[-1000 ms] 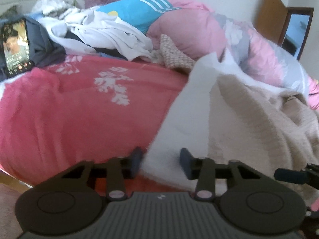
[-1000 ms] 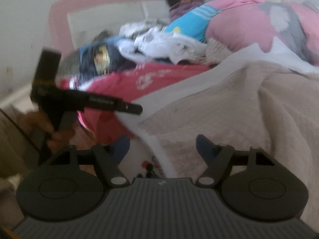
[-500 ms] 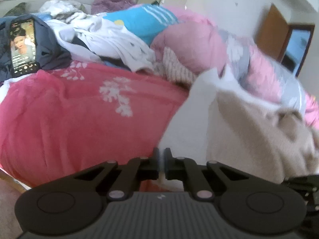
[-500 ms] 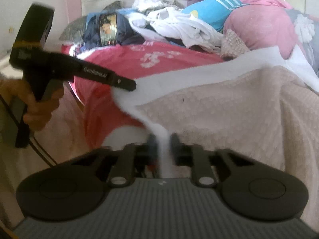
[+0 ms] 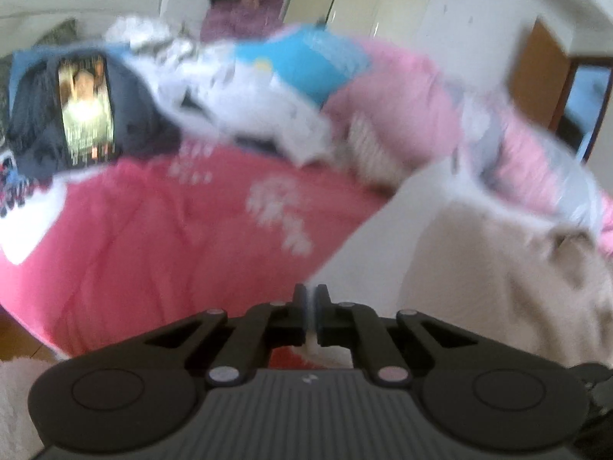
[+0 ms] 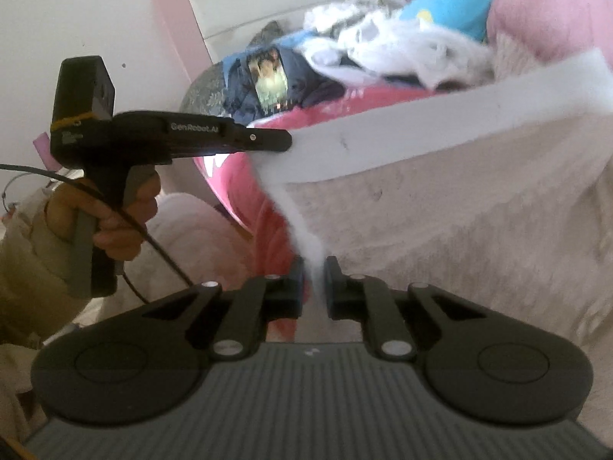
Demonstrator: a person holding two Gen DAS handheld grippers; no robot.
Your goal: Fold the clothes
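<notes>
Now shut tight: left gripper (image 5: 310, 306) pinching white edge of beige knit garment (image 6: 479, 230), open a moment ago. Right gripper (image 6: 314, 272) just closing on same white edge too. Ready for lifting and folding. Lying on pink bedspread (image 5: 153, 237), by clothes pile (image 5: 245, 115). Two grippers, one garment held, one hand (image 6: 111, 211) showing.

My left wrist view is smeared throughout: the heap of white clothes (image 5: 264, 115) and the white leaf print on the pink bedcover (image 5: 161, 237) lose their edges. The beige knitted garment (image 5: 509, 291) runs off the right edge.
</notes>
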